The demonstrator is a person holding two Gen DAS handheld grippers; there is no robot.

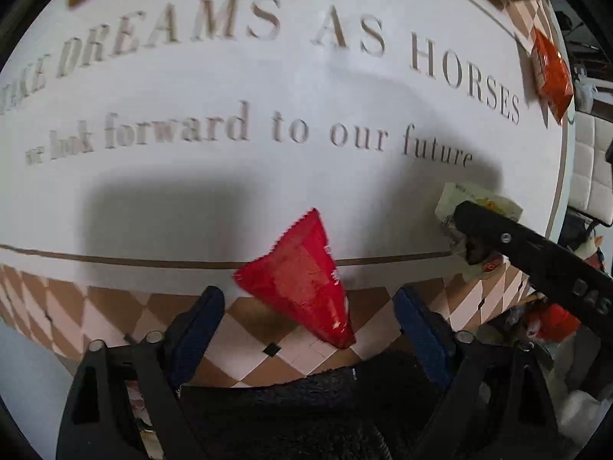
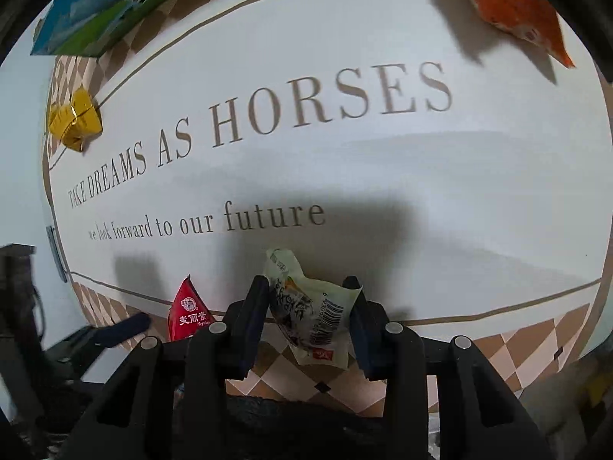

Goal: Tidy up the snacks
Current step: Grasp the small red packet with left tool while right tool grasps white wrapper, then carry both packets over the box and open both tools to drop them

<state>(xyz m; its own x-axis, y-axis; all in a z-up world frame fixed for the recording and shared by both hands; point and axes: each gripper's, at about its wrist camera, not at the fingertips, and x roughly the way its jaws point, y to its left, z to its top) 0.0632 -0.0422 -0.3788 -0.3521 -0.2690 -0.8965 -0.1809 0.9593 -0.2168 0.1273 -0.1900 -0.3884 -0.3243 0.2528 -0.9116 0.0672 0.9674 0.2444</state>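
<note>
Red packet (image 1: pixel 302 280): glossy crinkled plastic. Pale green packet (image 2: pixel 310 318): thin wrinkled plastic film. Gold wrapper (image 2: pixel 74 119), 10 o'clock: shiny foil. Table mat (image 2: pixel 383 199): smooth, matt.

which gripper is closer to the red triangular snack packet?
Left. The left gripper straddles the red packet, pads not yet pressing it. The right gripper sits off to the side, shut on the pale green packet.

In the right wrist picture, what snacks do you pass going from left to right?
Yellow snack → red packet → pale green packet, pinched in the right gripper → orange bag. The blue-green box at top left overlaps the yellow one sideways, so it is left out.
</note>
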